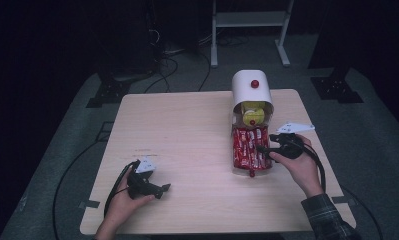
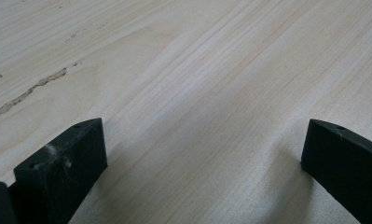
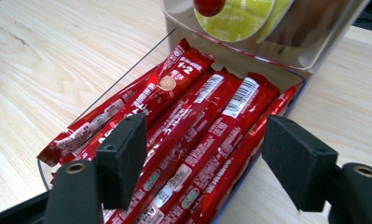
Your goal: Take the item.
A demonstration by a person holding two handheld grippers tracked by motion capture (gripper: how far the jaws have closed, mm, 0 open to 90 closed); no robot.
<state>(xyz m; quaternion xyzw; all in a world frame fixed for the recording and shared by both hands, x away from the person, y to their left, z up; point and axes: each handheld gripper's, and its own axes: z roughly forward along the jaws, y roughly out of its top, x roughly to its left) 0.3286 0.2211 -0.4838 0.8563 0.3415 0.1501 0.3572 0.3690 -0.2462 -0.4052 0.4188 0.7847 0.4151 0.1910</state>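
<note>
The red stick packets (image 3: 193, 135) lie fanned in the clear tray (image 3: 286, 100) at about 2 o'clock on the table (image 1: 187, 130), under the white dispenser (image 1: 251, 90). The right gripper (image 3: 204, 154) hovers over them, jaws wide, holding nothing. They look light, crinkly and slippery; pinch 1 across its middle. The left gripper (image 2: 202, 154) rests open at 7 o'clock.

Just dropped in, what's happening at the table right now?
A person holds a tool in each hand. The right tool hovers open over the red stick packets lying in the clear tray of a white round-topped dispenser, gripping nothing yet. The left tool rests open on the light wooden table, away from the tray.
</note>
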